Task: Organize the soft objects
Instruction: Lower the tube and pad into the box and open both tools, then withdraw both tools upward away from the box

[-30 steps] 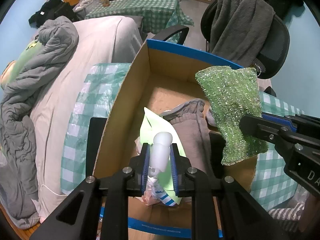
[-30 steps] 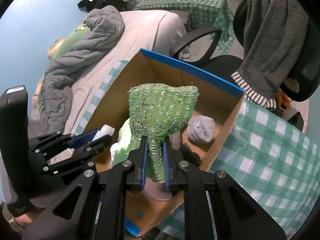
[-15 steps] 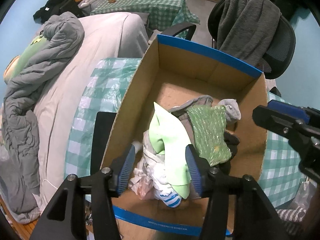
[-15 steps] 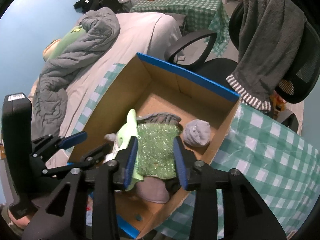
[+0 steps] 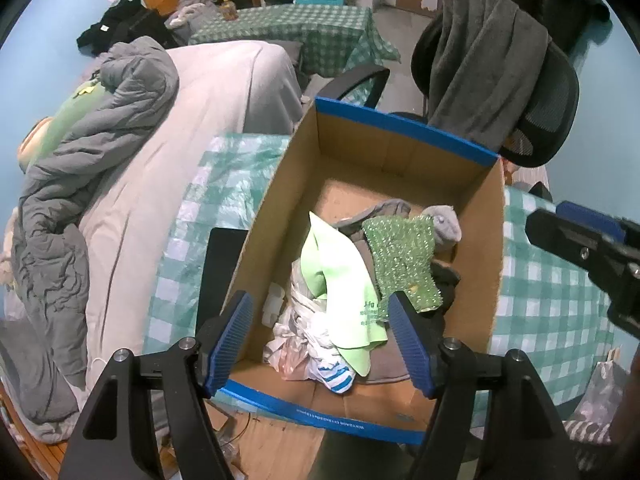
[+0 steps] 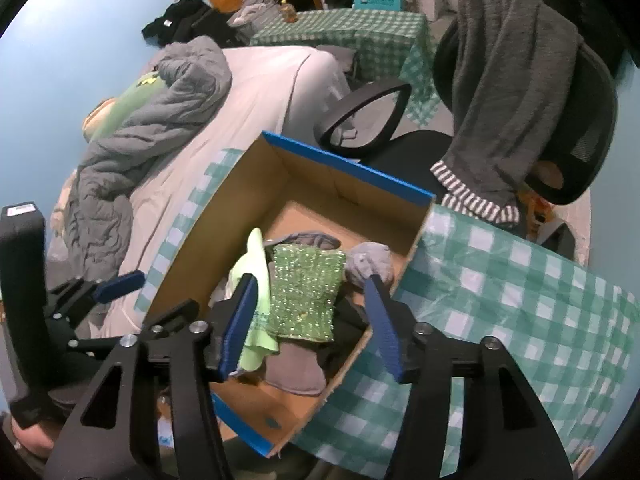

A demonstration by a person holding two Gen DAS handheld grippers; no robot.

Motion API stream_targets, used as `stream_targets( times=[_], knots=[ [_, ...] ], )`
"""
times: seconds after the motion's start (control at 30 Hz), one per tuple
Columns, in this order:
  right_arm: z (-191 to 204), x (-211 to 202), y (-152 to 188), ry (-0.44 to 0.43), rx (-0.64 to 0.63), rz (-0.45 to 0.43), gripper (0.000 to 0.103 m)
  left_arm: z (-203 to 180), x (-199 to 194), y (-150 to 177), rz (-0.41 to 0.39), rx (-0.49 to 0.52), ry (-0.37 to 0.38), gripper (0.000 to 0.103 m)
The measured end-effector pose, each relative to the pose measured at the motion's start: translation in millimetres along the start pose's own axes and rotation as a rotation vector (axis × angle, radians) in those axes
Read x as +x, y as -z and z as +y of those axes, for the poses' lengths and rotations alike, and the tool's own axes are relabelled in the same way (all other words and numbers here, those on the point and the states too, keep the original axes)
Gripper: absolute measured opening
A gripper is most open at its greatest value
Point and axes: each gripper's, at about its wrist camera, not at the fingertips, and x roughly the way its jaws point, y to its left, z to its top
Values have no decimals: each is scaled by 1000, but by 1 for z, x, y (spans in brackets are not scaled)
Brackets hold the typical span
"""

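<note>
An open cardboard box [image 5: 372, 148] [image 6: 188, 248] with blue-taped rims holds a heap of soft things. On top lie a sparkly green cloth [image 5: 404, 256] [image 6: 306, 284], a pale green bag [image 5: 340, 276] [image 6: 256, 272], a grey sock ball [image 5: 444, 224] [image 6: 368, 260], grey garments and crumpled white plastic [image 5: 304, 320]. My left gripper [image 5: 326, 340] hangs above the heap, jaws opening, nothing between the pads. My right gripper [image 6: 310, 322] hovers over the sparkly cloth, jaws also opening and free of it; it also shows at the right edge of the left wrist view [image 5: 592, 248].
The box rests on a green checked tablecloth [image 6: 500, 288]. A bed with a grey duvet [image 5: 100, 128] lies to the left. An office chair draped with a grey towel [image 6: 512, 92] stands behind the box. A black flat object [image 5: 220, 264] lies beside the box's left wall.
The left gripper let go of the white bundle and the right let go of the sparkly green cloth; both now lie in the box. Both grippers widened and rose away from it.
</note>
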Motion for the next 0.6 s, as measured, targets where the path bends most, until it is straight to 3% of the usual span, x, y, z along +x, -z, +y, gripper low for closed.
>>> stream_targets(
  times=[0.2,0.3,0.6],
  knots=[
    [-7,-17,8,15,9,-26,60,-8,-19,2,-8,-4,-3,73],
    [-9,-26,11,17,11,-42,61,-13,-30,5,-25,9,-6,86],
    [-13,-51,20,44,-31,-76,61,-27,-56,13,-66,36,-13,86]
  ],
)
